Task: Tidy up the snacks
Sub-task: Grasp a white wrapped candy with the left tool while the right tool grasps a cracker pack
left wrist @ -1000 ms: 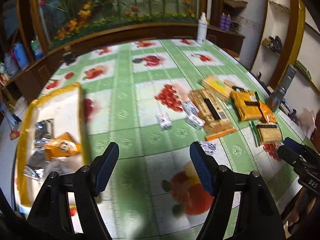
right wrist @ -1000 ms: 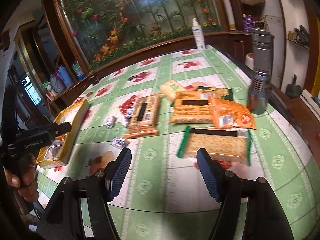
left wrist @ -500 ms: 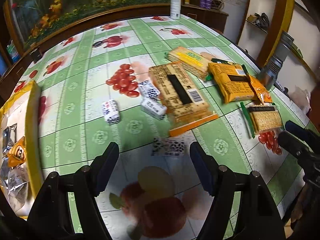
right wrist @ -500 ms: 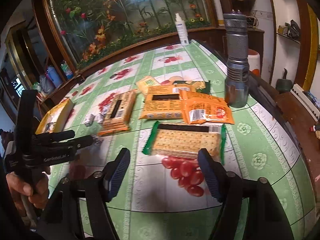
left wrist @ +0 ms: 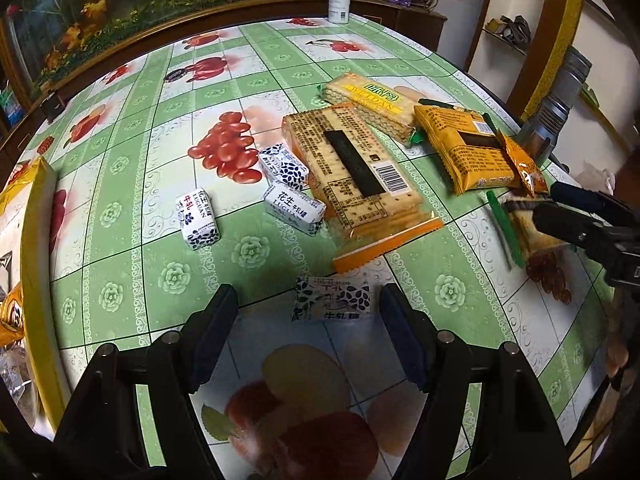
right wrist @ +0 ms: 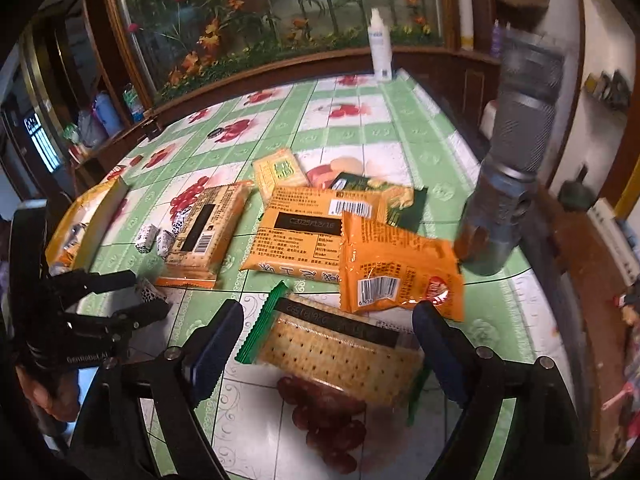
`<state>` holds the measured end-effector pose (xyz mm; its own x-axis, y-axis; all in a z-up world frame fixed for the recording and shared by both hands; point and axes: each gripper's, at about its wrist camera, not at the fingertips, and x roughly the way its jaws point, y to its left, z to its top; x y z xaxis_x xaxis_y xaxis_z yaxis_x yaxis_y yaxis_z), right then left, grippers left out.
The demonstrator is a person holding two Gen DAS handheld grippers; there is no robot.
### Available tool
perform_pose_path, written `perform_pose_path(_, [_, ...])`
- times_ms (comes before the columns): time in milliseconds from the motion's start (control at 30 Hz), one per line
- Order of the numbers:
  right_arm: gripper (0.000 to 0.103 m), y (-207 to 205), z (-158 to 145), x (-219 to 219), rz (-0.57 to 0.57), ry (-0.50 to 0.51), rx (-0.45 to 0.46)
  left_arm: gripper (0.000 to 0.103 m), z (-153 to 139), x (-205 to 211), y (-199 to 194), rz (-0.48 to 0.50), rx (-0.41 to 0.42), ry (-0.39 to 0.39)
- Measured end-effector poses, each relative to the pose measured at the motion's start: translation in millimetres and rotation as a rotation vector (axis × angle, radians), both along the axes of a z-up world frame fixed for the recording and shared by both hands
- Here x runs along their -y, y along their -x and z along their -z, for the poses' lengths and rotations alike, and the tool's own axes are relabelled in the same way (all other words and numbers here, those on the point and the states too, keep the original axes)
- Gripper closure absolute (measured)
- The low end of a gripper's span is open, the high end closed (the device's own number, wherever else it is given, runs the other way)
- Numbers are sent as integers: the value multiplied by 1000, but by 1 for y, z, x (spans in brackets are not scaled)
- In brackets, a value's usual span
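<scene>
You are in a lived-in home room. The table (left wrist: 280, 52) wears a green checked oilcloth printed with fruit. Behind the table runs a dark wooden ledge (right wrist: 280, 70) under a large flower picture (right wrist: 256, 4). A white spray bottle (right wrist: 381, 46) stands at the table's far edge, and wall shelves (left wrist: 508, 34) hold oddments beyond it.

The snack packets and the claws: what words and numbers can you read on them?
"WEITDAN" on the yellow-label cracker pack.
"LUGUAN" and "花生牛轧糖" on the small white candy.
"C2025/12/16" on the dark strip of the orange packet.
"GenRobot.AI" on the left claw.
The print and barcode digits on the long cracker pack and the green-edged cracker pack are too small or blurred to read.
</scene>
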<state>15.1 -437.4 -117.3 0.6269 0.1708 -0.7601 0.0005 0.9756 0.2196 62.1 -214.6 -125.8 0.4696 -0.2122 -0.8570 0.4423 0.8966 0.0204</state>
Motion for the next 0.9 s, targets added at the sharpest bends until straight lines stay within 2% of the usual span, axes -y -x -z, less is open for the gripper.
perform_pose_path(67, [13, 4, -1, -8, -44, 29, -13, 31, 0, -2, 0, 14, 1, 9])
perform_pose_path(133, [14, 12, 0, -21, -137, -16, -55, 31, 0, -7, 1, 39, 4, 25])
perform_pose_path(200, [16, 26, -6, -37, -193, 49, -17, 31, 0, -12, 1, 59, 5, 39])
perform_pose_path(300, [15, 27, -5, -43, -202, 142, 4, 31, -2, -15, -3, 62, -8, 60])
perform_pose_path(400, [15, 15, 3, -35, -177, 122, -32, 31, -1, -12, -7, 51, -12, 58])
perform_pose_path(533, [18, 14, 10, -38, -179, 145, -44, 31, 0, -3, -4, 55, 3, 29])
perform_pose_path(600, [28, 16, 12, -41, -187, 131, -43, 46, 0, 0, -2, 57, 24, 10])
perform_pose_path(633, [37, 17, 13, -41, -186, 122, -44, 49, -1, 0, -2, 61, 24, 14])
perform_pose_path(700, [45, 18, 12, -42, -172, 128, -35, 74, -3, -1, 0, 71, 26, 21])
perform_pose_path(733, [53, 19, 12, -42, -168, 124, -31, 74, -3, -1, 1, 72, 29, 17])
perform_pose_path(900, [54, 22, 11, -45, -151, 103, -22, 74, -6, -6, 3, 49, 34, 19])
